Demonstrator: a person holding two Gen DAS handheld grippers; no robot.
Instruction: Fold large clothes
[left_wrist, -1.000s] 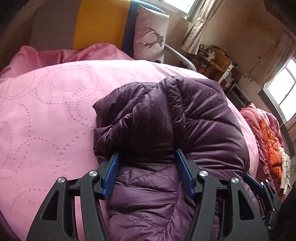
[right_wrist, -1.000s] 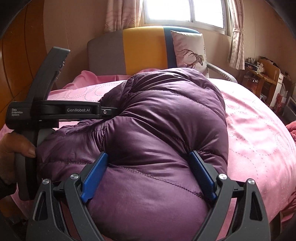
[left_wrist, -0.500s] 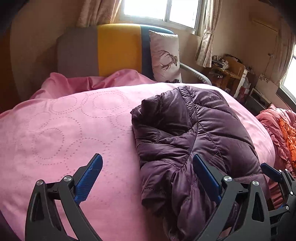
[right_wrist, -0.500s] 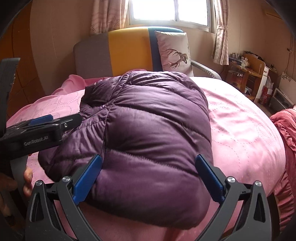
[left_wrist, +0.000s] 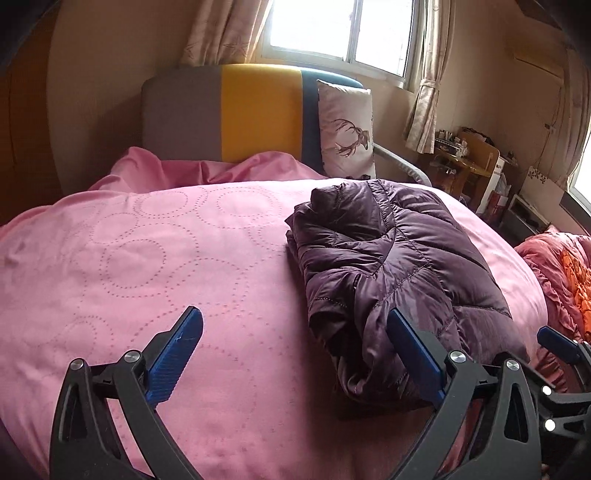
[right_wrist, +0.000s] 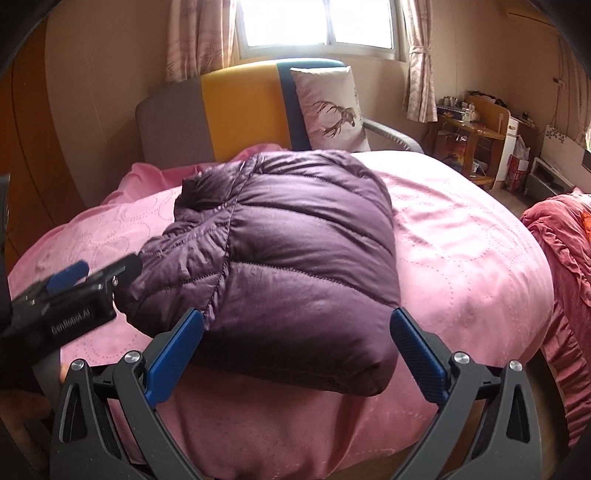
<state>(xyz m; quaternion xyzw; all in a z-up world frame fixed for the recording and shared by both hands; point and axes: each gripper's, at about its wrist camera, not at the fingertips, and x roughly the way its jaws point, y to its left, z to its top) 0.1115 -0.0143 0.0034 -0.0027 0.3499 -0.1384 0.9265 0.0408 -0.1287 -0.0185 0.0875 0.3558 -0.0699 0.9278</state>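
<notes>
A purple quilted down jacket (left_wrist: 399, 258) (right_wrist: 303, 240) lies folded into a thick bundle on the pink bed (left_wrist: 147, 266) (right_wrist: 461, 236). My left gripper (left_wrist: 293, 321) is open, hovering above the bedspread just left of the jacket's near corner, with nothing between its blue pads. My right gripper (right_wrist: 295, 317) is open too, drawn back from the jacket's near edge; its pads stand wide on either side without pressing. The left gripper's body (right_wrist: 74, 295) shows at the left of the right wrist view, and a blue tip of the right gripper (left_wrist: 554, 339) at the left wrist view's right edge.
A grey, yellow and blue headboard (left_wrist: 255, 110) and a deer-print pillow (left_wrist: 347, 129) stand at the far end of the bed. A cluttered wooden desk (right_wrist: 476, 125) is at the right wall. Red-orange bedding (right_wrist: 565, 258) is heaped at the bed's right. A hand (right_wrist: 22, 406) holds the left gripper.
Both grippers were closed on the jacket a second ago. They have let go, opened wide and pulled back and up. The jacket now rests folded on the bed.
</notes>
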